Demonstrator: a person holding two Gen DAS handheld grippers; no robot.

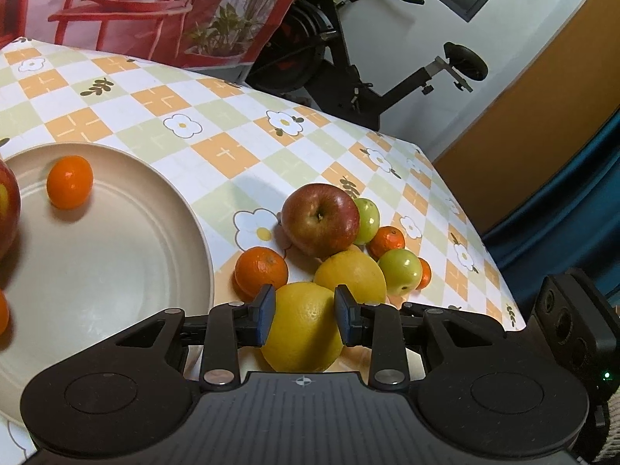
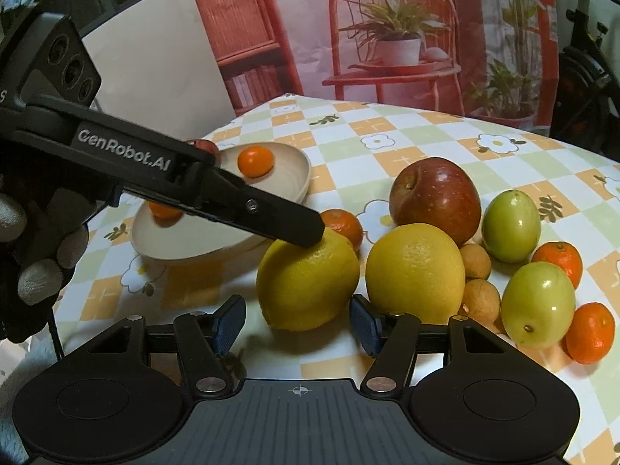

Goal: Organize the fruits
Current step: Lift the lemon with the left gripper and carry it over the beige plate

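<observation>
My left gripper point(image 1: 305, 312) is shut on a yellow lemon point(image 1: 302, 329), which rests on the tablecloth; the right wrist view shows the same lemon point(image 2: 308, 279) with the left gripper's finger on top of it. My right gripper point(image 2: 297, 323) is open and empty just in front of that lemon. A second lemon point(image 1: 350, 273), a red apple point(image 1: 319, 219), green fruits point(image 1: 400, 271), mandarins point(image 1: 261, 271) and small brown fruits point(image 2: 480, 300) lie clustered beside it. The beige plate point(image 1: 116, 271) at the left holds a mandarin point(image 1: 69, 182) and a red apple point(image 1: 7, 209).
The table's right edge point(image 1: 500, 271) drops off close to the fruit pile. An exercise bike point(image 1: 348, 66) stands beyond the table's far side. A printed backdrop point(image 2: 387, 38) hangs behind the table.
</observation>
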